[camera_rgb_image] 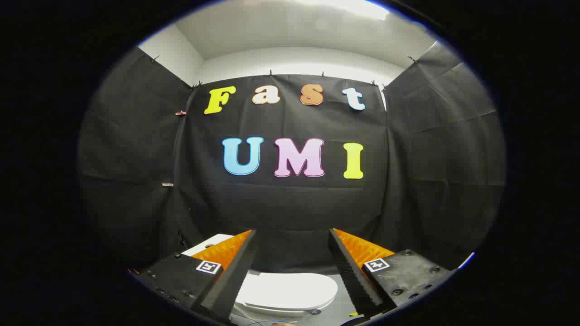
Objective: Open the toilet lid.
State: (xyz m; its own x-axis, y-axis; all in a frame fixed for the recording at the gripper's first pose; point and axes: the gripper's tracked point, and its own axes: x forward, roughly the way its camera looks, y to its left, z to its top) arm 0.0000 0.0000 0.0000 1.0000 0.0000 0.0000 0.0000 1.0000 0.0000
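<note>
Gripper spread wide, holding nothing, above the toilet.
Lid is down, flat on the bowl, seen low between the two fingers, no contact. Black booth wall stands beyond them.

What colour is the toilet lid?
White, plain; the toilet lid lies closed below and between the open gripper fingers in the gripper view.

Bright light comes from a ceiling strip overhead, blown out to white glare. The black booth wall below stays dim yet sharply in focus. Fisheye distortion bends straight edges outward, and brightness falls off toward the rim.
</note>
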